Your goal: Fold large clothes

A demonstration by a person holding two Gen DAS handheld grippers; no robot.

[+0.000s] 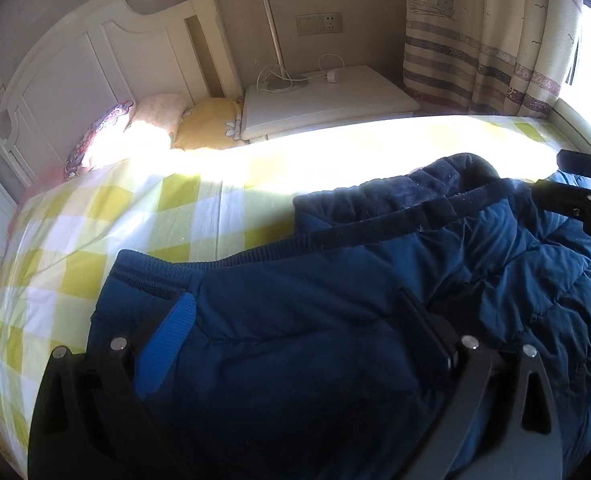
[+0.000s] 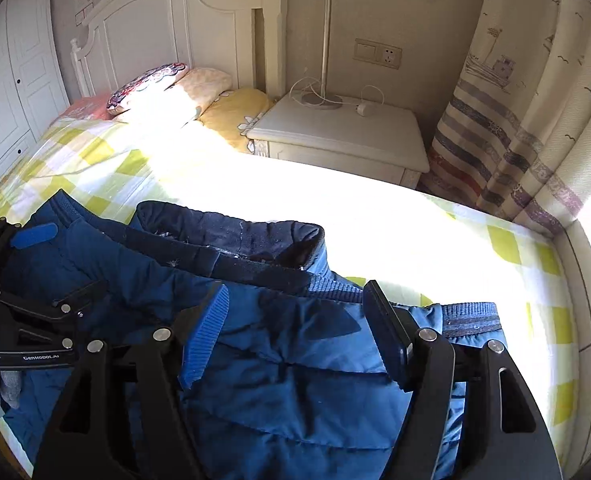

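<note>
A dark blue padded jacket [image 1: 355, 280] lies folded on the yellow-checked bed [image 1: 135, 216], its fleece-lined collar [image 1: 447, 184] towards the far side. My left gripper [image 1: 295, 320] hovers open right over the jacket, fingers spread, one blue pad [image 1: 167, 344] near the ribbed hem. In the right wrist view the jacket [image 2: 287, 368] fills the foreground with its collar [image 2: 255, 240] up. My right gripper [image 2: 295, 324] is open above it, nothing between the pads. The left gripper [image 2: 27, 312] shows at the left edge.
Pillows [image 2: 183, 88] lie at the white headboard [image 2: 175, 28]. A white nightstand [image 2: 343, 132] with a lamp and cable stands by the bed. A striped curtain [image 2: 515, 120] hangs right. Wardrobe doors [image 2: 11, 92] stand left. Bright sunlight washes out the sheet [image 2: 375, 224].
</note>
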